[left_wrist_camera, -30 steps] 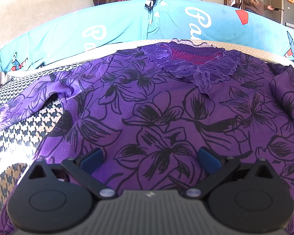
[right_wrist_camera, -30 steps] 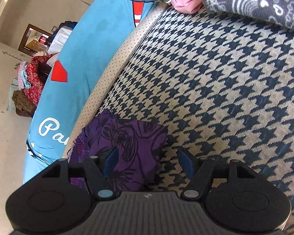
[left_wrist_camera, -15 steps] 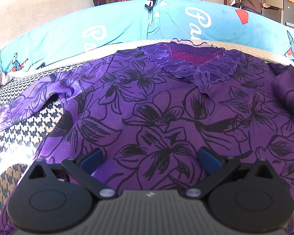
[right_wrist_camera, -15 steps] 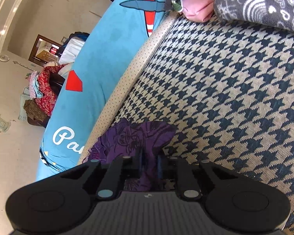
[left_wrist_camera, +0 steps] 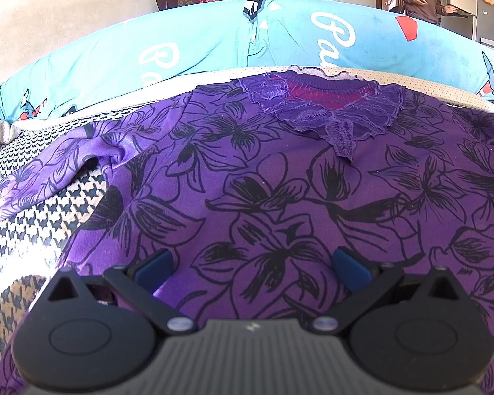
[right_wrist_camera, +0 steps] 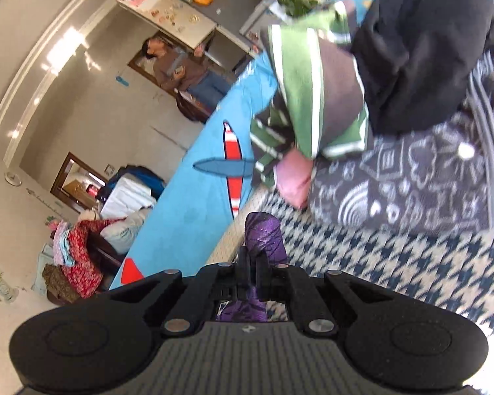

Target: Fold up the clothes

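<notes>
A purple blouse (left_wrist_camera: 280,191) with black flower outlines lies spread flat on a houndstooth bed cover (left_wrist_camera: 33,230), its lace collar (left_wrist_camera: 329,112) at the far side near a blue sheet (left_wrist_camera: 197,42) with white lettering. One sleeve (left_wrist_camera: 59,171) stretches out to the left, rumpled over the cover. The left claw (left_wrist_camera: 252,268) sits low over the near part of the blouse with its two blue fingers (left_wrist_camera: 154,268) spread wide apart, the fabric lying between and beneath them; whether they touch it cannot be told.

The right claw (right_wrist_camera: 255,268) has its fingers pressed together on a fold of purple fabric (right_wrist_camera: 265,237), which sticks up just beyond the fingertips, above the houndstooth cover (right_wrist_camera: 395,263). Farther off to the right sits a heap of clothes: a grey patterned piece (right_wrist_camera: 411,177), a green striped one (right_wrist_camera: 309,98), a pink one (right_wrist_camera: 294,181) and a black one (right_wrist_camera: 421,49). A person (right_wrist_camera: 181,72) stands in the background by a fridge (right_wrist_camera: 181,13).
</notes>
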Tool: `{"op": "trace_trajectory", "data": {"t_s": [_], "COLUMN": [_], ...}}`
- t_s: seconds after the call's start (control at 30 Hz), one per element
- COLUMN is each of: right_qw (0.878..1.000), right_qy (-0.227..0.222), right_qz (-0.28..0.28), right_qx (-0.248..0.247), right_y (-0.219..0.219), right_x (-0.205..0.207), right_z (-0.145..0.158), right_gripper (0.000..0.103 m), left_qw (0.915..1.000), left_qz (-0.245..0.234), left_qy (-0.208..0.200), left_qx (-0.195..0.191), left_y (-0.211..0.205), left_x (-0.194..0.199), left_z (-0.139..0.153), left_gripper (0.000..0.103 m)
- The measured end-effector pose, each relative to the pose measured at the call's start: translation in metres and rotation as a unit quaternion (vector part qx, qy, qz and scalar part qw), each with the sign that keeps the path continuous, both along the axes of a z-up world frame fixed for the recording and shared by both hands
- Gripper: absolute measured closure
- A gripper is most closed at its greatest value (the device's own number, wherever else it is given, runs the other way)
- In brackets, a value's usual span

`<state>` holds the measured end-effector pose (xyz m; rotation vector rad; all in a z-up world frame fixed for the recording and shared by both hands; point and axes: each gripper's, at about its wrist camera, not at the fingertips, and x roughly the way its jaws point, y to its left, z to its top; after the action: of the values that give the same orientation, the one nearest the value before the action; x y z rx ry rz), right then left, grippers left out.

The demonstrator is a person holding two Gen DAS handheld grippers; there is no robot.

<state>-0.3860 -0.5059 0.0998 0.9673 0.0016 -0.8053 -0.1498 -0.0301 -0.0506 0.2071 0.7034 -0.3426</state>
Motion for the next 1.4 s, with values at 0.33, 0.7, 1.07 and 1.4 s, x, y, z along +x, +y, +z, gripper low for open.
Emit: {"op": "trace_trajectory", "data": {"t_s": [0.33,0.7,1.07,1.4], "right_qw": [0.991,0.978,0.976,0.988], "right_qy": [0.028,0.071,0.093,0.142], "right_qz": [-0.09,-0.131,-0.158,-0.023], "right_qx": [-0.094,-0.144,-0.118,-0.063], "right_y": [-0.001,0.003,-0.001,-0.009], "right_x": [-0.049,-0.054,-0.062,-0.009], "right_z": [0.03,0.035,0.034,0.001], "right_gripper": [0.098,0.095,0.065,0.061], "left_qw": [1.0,1.0,1.0,1.0], "left_qz": [0.0,-0.001,0.0,-0.001], "left_qy": [0.0,0.001,0.001,0.001], "left_qx": [0.0,-0.002,-0.003,-0.005], "left_y": [0.001,0.001,0.001,0.001], "left_x": [0.0,0.0,0.001,0.0], "left_z": [0.0,0.0,0.001,0.001], "left_gripper": [0.0,0.0,0.0,0.0]}}
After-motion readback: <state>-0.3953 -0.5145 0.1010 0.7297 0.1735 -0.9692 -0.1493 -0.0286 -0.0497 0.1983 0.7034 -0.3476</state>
